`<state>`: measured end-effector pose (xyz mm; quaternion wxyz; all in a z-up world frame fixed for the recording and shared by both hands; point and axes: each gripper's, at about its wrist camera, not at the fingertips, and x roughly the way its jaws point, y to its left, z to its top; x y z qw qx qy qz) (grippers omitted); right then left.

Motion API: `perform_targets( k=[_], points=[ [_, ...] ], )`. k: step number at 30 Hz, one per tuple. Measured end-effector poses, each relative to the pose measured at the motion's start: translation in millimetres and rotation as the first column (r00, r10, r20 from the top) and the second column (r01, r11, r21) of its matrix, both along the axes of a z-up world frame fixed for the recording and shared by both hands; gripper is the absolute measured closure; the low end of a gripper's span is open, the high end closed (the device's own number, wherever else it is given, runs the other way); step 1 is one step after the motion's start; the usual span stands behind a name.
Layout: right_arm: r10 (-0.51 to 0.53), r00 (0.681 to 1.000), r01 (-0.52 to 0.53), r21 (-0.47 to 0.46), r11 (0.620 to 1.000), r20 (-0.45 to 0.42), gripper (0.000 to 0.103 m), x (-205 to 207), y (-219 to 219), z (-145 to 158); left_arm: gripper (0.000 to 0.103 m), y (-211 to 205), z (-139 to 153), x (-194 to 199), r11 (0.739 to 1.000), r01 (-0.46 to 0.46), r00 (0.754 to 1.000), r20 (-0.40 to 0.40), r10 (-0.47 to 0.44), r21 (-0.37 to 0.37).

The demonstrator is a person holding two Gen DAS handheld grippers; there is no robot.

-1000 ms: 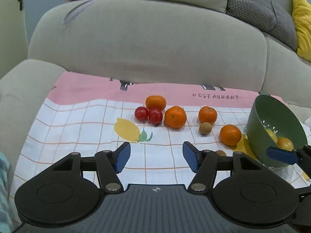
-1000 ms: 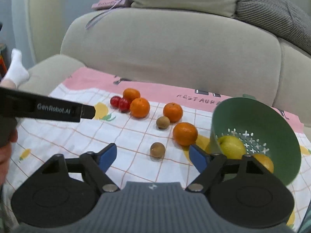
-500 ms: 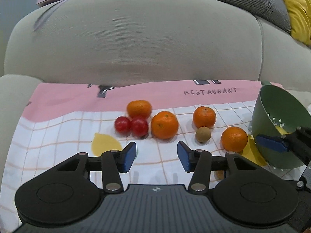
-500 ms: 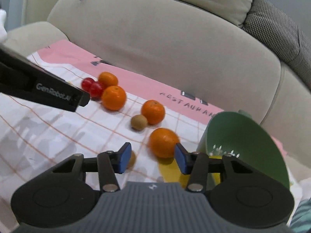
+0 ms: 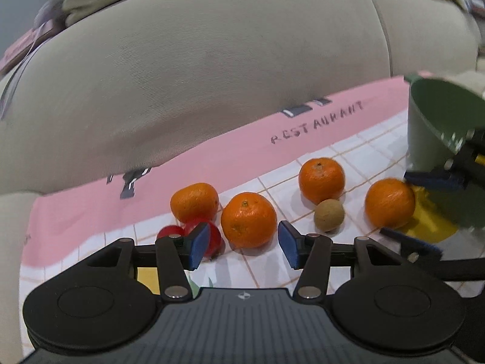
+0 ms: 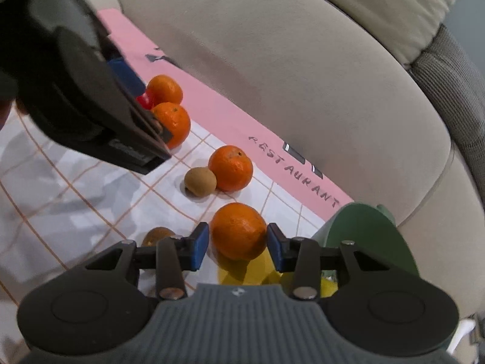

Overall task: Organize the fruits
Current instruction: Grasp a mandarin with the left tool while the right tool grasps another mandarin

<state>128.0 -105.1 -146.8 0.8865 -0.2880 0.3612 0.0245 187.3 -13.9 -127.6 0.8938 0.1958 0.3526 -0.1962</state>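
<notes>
Several oranges, two red tomatoes (image 5: 171, 233) and brown round fruits (image 5: 329, 214) lie on a checked cloth (image 5: 303, 127) with a pink band. My left gripper (image 5: 244, 244) points down at the middle orange (image 5: 248, 220). Its jaws are opening, with the orange between the blue pads and a gap on each side. My right gripper (image 6: 238, 244) is closing on the orange (image 6: 239, 230) beside the green colander (image 6: 363, 233), pads against its sides. In the left wrist view that orange (image 5: 389, 203) sits between the right gripper's fingers (image 5: 433, 179). Yellow fruit (image 6: 327, 286) lies in the colander.
The grey sofa backrest (image 5: 212, 75) rises right behind the cloth. A second brown fruit (image 6: 157, 235) lies just left of the right gripper's left finger. The left gripper's black body fills the upper left of the right wrist view, one blue pad (image 6: 125, 74) showing.
Both grippers have come down and closer to the fruit and have rolled. The right jaws narrowed around the orange by the colander. The left gripper now straddles the middle orange.
</notes>
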Motion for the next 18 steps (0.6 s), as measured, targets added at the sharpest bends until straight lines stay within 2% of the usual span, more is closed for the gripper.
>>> perform_targets(
  k=[8,13,18],
  points=[
    [0.055,0.998,-0.058,-0.083,0.995,-0.043,0.061,7.2,3.3,-4.8,0.042,-16.8,-12.6,3.7,0.992,0.069,0.997,0.031,-0.072,0.110],
    [0.079,0.996,-0.085,-0.132,0.988,-0.052,0.060,10.9,5.0,-9.4,0.047,-18.8,-16.3,2.0,0.989,0.074,0.996,0.046,-0.081,0.129],
    [0.088,0.995,-0.094,-0.130,0.987,-0.048,0.061,11.0,3.7,-8.7,0.052,-18.6,-17.2,2.7,0.992,0.067,0.996,0.050,-0.073,0.111]
  ],
)
